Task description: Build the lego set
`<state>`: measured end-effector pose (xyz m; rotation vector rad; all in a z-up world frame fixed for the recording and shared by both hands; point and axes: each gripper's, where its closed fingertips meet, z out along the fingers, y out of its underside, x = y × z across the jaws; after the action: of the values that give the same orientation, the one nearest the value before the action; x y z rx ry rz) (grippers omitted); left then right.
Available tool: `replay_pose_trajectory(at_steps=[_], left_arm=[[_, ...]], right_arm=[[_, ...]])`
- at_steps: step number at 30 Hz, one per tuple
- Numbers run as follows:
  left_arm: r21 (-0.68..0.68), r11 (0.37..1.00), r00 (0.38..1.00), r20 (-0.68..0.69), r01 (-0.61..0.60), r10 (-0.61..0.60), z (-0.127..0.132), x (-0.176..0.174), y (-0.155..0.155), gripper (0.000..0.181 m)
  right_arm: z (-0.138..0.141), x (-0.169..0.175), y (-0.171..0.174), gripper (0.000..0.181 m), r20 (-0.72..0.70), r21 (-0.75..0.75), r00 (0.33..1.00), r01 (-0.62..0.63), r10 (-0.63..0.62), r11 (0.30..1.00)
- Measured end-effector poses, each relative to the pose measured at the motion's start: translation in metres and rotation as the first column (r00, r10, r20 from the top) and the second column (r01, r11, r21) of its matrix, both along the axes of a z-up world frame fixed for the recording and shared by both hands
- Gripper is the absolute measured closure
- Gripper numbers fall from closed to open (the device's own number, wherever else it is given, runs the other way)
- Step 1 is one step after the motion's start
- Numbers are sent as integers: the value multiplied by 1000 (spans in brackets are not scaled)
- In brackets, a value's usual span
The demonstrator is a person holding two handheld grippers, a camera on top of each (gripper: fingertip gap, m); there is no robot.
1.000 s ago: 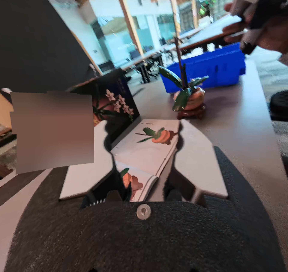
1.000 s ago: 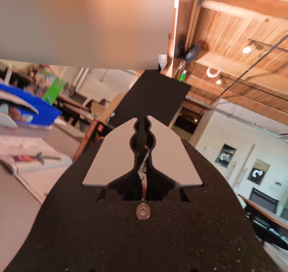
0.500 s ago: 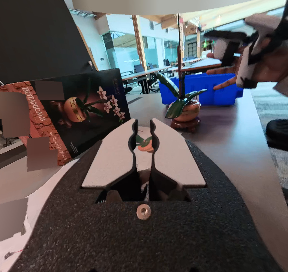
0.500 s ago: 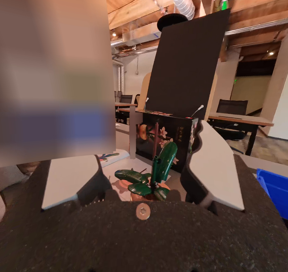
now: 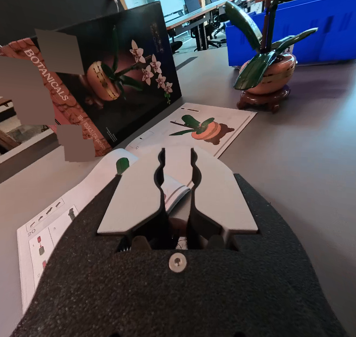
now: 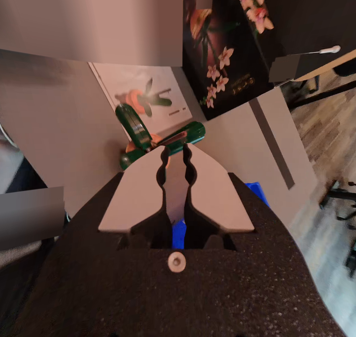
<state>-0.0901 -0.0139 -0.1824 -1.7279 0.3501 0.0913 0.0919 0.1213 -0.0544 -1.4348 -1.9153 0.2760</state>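
Hovering low over the grey tabletop [image 5: 289, 173], the left gripper [image 5: 177, 151] has its grey fingers a little apart w/ nothing between them, aimed across the open white instruction booklet [image 5: 208, 127]. Beyond the booklet's far-left edge stands the dark cardboard set box w/ orchid picture [image 5: 123, 73]; to the right, near the booklet, sits the part-built lego orchid, tan pot on brown stand w/ dark green leaves [image 5: 267, 77], just in front of a blue plastic bin [image 5: 317, 28]. Right wrist view, blurry, looks down: right gripper [image 6: 175, 147] also slightly spread, empty, tips just above the lego orchid [image 6: 138, 131]; can't tell if touching. Booklet [image 6: 134, 88] and box [image 6: 227, 53] lie beyond it.
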Motion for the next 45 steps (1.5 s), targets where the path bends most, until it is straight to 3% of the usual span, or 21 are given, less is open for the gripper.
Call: replay_pose_trajectory(at_steps=[6, 11, 14, 16, 18, 20, 22, 24, 27, 29, 30, 32, 35, 37, 40, 42, 45], left_arm=[[-6, 1000, 1000, 10, 27, -27, -1, 2, -2, 156], [-15, 998, 998, 19, 58, -58, -1, 5, -3, 157], [-13, 998, 998, 29, 62, -62, -1, 5, -4, 161], [-7, 998, 998, 32, 56, -55, 0, 4, -4, 161], [3, 999, 999, 32, 44, -44, 1, 2, -4, 158], [14, 1000, 999, 30, 28, -29, 3, 0, -4, 155], [23, 1000, 1000, 25, 17, -18, 4, -1, -5, 154], [27, 1000, 1000, 17, 9, -9, 4, -2, -4, 154], [24, 1000, 1000, -1, 4, -4, 3, -3, -3, 153], [20, 1000, 1000, -6, 8, -7, 2, -2, -3, 151], [20, 1000, 1000, -9, 8, -8, 2, -2, -3, 151], [29, 1000, 1000, -22, 3, -3, 2, -2, -2, 151], [41, 999, 999, -43, 5, -3, 3, -2, -1, 151], [48, 999, 999, -46, 8, -6, 4, -2, -1, 151], [85, 996, 999, -38, 8, -5, 9, -2, -1, 147], [110, 994, 1000, -15, 20, -19, 12, 0, -2, 139], [142, 989, 998, 36, 41, -46, 18, 5, -3, 128]], right_arm=[[9, -13, 6, 144, 380, -43, 915, -130, 136, 991], [0, -20, 6, 151, 499, -103, 830, -227, 247, 969], [11, -39, -6, 162, 327, -81, 898, -283, 294, 956], [31, -54, -11, 162, 95, 13, 953, -289, 286, 957], [56, -59, -11, 151, -182, 132, 949, -235, 256, 963], [78, -49, -9, 118, -433, 195, 879, -125, 199, 973], [87, -31, -1, 73, -615, 121, 787, 35, 47, 992], [94, -13, 1, 36, -781, 9, 621, 121, -69, 993], [112, 23, 2, 36, -942, -33, 324, 173, -89, 984], [124, 45, 6, 35, -981, -62, 169, 181, -93, 982], [129, 53, 8, 35, -988, -75, 119, 177, -97, 981], [130, 60, 11, 35, -990, -75, 104, 196, -97, 978], [121, 54, 7, 58, -979, -12, 197, 234, -59, 972], [115, 53, 4, 96, -968, 52, 252, 277, -20, 959], [109, 52, -8, 152, -962, 103, 269, 252, 32, 962], [99, 51, -13, 173, -959, 61, 282, 206, 0, 977], [78, 48, -13, 179, -939, -47, 330, 145, -93, 988]])
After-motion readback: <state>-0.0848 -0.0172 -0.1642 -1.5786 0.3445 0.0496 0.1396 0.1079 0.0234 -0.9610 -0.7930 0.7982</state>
